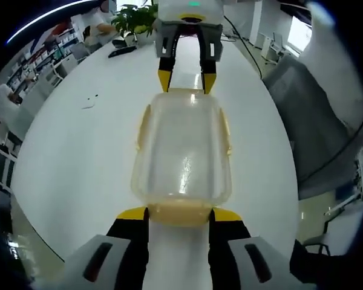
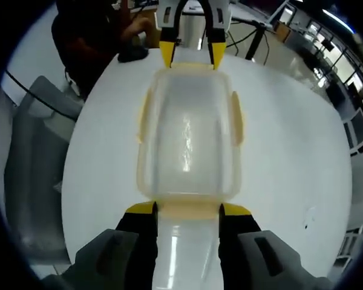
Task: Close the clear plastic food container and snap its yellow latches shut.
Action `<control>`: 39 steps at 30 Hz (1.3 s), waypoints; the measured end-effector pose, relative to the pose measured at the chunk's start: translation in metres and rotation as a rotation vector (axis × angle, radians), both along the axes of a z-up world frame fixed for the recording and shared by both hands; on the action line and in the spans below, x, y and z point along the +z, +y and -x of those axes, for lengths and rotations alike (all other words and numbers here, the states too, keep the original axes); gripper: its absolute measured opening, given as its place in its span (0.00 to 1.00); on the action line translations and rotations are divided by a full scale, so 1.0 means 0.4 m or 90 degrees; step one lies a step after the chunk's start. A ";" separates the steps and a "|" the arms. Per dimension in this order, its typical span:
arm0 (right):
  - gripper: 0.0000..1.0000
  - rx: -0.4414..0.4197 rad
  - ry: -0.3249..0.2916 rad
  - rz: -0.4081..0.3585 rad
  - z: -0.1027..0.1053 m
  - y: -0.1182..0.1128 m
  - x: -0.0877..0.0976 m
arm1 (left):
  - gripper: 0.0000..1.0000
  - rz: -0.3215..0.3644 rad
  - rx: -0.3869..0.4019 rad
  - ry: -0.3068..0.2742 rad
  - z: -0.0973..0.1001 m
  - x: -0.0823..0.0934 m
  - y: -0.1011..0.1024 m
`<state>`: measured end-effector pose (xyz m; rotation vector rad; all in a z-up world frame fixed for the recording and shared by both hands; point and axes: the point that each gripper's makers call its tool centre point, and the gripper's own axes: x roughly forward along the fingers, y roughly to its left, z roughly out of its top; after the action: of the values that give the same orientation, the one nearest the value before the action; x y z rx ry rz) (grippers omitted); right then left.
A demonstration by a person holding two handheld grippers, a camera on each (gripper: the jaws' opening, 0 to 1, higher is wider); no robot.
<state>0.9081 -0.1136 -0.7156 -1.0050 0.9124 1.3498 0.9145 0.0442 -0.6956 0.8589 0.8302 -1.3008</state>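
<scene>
A clear plastic food container point(image 1: 183, 151) is lying on a white round tabletop point(image 1: 78, 157), lid on, with pale yellow latches point(image 1: 144, 127) running along its sides. The left hand-held gripper point(image 1: 180, 215) is standing with its yellow-tipped jaws spread at the container's near end, the tips flanking the end latch; whether they are pressing on it cannot be told. In the right gripper view, the right hand-held gripper point(image 2: 188, 209) is sitting the same way at the opposite end of the container point(image 2: 187, 136), jaws parted on either side of that end latch. Each gripper is showing at the far end of the other's view.

The tabletop is glossy and is reflecting light along its middle. A potted plant point(image 1: 133, 18) and a dark flat object point(image 1: 121, 52) are resting at its far edge. Grey chairs point(image 2: 36, 157) are standing beside the tabletop, and office desks and shelving point(image 1: 30, 66) are filling the room behind.
</scene>
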 end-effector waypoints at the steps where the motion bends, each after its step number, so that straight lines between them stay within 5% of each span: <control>1: 0.35 -0.001 0.000 0.001 0.001 -0.007 0.004 | 0.32 0.000 -0.002 -0.001 0.001 0.005 -0.006; 14: 0.36 -0.024 -0.013 0.001 -0.016 -0.123 0.054 | 0.32 0.007 -0.017 -0.011 -0.007 0.043 -0.127; 39: 0.36 -0.085 0.004 0.011 0.043 -0.395 0.039 | 0.32 0.035 -0.073 -0.007 -0.012 0.030 -0.391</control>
<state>0.8910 -0.2717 -0.7002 -0.9358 0.9809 1.2355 0.9191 -0.1121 -0.6836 0.8801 0.7427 -1.4125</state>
